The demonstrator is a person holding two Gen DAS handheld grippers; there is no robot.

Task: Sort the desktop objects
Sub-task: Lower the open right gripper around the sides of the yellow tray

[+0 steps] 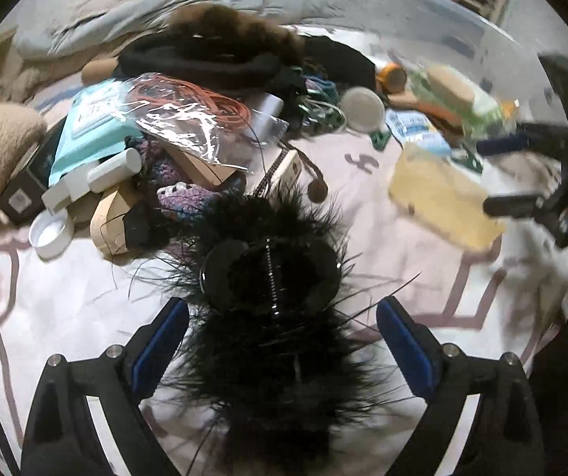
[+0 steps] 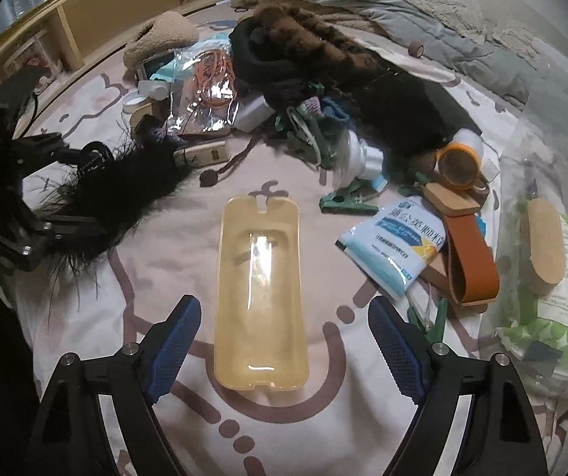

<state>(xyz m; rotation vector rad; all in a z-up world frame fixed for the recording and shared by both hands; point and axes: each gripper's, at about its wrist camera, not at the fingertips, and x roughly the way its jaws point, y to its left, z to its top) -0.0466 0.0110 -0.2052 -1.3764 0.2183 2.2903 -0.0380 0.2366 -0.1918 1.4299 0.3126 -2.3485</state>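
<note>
A black feathery piece (image 1: 272,349) with black round cuffs and a metal spring lies on the pink-patterned sheet. My left gripper (image 1: 284,341) stands open around it, and its blue pads (image 1: 160,341) are clear of the feathers' core. In the right wrist view this left gripper (image 2: 93,186) sits at the left edge over the same feathery piece (image 2: 125,186). A translucent yellow tray (image 2: 262,293) lies flat between the fingers of my right gripper (image 2: 284,353), which is open with a gap on both sides. The left wrist view shows the right gripper (image 1: 494,174) beside the yellow tray (image 1: 442,198).
A cluttered pile lies beyond: a clear bag of orange cord (image 1: 188,111), a teal box (image 1: 97,127), a white lid (image 1: 51,234), dark fur pieces (image 2: 323,51). At right lie a blue-white packet (image 2: 395,246), a brown strap (image 2: 470,273) and a bagged wooden brush (image 2: 545,246). A wooden shelf (image 2: 85,20) stands far left.
</note>
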